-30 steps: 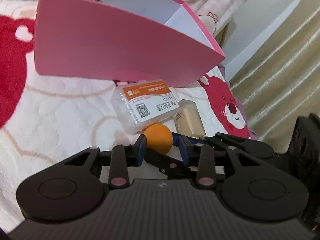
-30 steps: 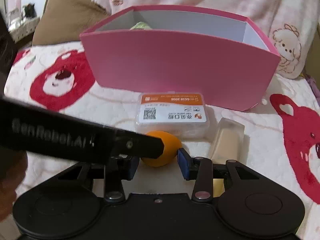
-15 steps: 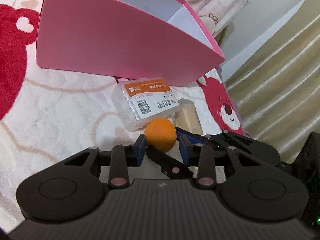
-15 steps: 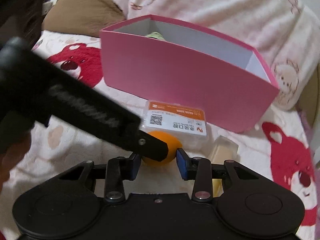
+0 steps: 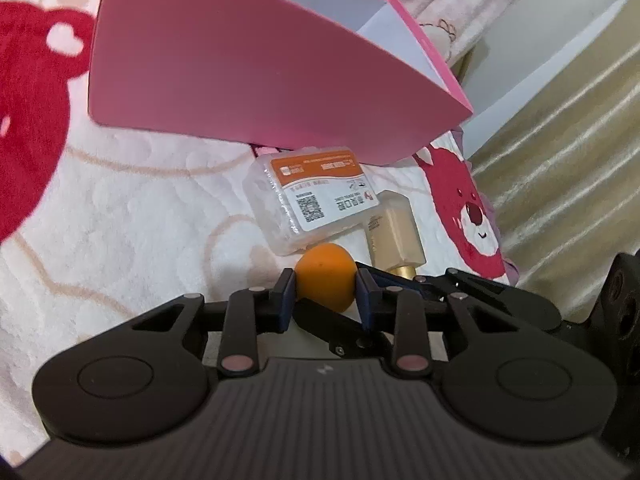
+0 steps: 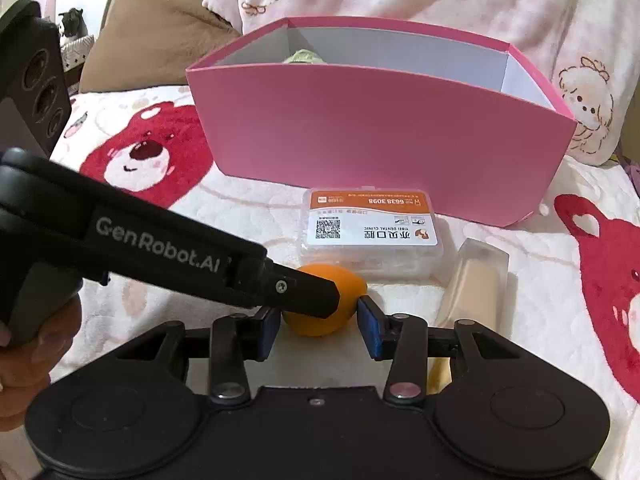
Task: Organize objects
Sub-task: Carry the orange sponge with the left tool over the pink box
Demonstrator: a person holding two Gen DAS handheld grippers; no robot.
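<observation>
Now left tool [image 5: 325, 289] clamps orange ball [image 5: 326, 276], closing; right tool [image 6: 318, 326] apart, opening; plastic case [image 6: 370, 232], pink box [image 6: 372, 136] beyond.

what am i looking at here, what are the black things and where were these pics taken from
There is no robot. A person holds two handheld grippers, each with a camera looking along its jaws. One picture is from the left gripper, the other from the right gripper. On the blanket are a pink box, a clear case and a beige bottle. The left jaws, which have just been closing, pinch an orange ball. The right jaws, which have just been opening, stand either side of it without gripping.
</observation>
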